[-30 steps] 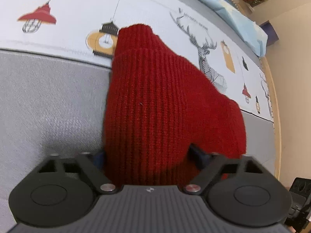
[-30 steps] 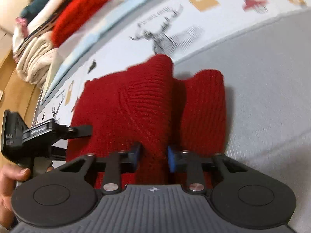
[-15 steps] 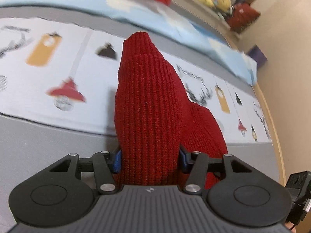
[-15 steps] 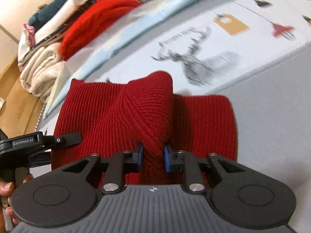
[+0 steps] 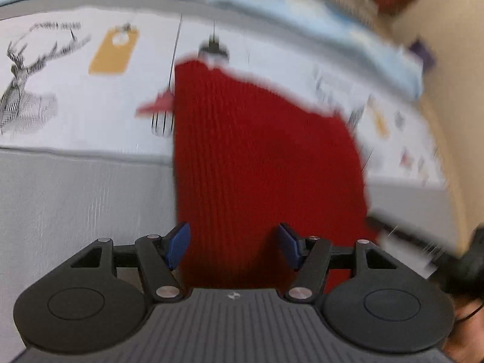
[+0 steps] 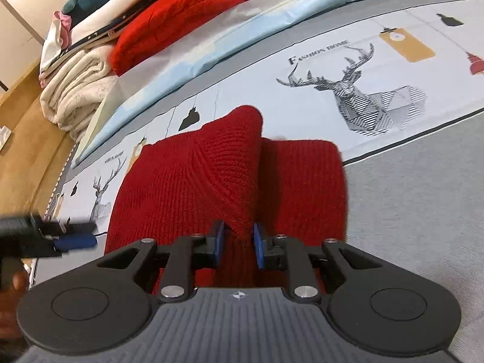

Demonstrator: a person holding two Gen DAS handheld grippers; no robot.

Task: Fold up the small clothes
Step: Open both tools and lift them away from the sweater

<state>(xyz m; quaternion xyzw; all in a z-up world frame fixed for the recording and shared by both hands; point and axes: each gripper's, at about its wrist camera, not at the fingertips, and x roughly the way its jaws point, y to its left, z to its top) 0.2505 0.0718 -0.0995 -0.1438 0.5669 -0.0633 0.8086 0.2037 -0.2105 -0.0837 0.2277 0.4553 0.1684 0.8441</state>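
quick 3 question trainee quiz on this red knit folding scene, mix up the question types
1. True or false: the right hand-held gripper pinches a raised fold of the red ribbed knit garment.
2. Multiple choice: which animal is printed on the white patterned sheet? A) deer head B) cat C) fish
3. Fill in: in the right wrist view, the left hand-held gripper shows at the garment's ____ edge.

Key: 1 true; 2 A; 3 left. Note: the left hand-held gripper's jaws are opening, its blue pads apart from the knit lying between them.
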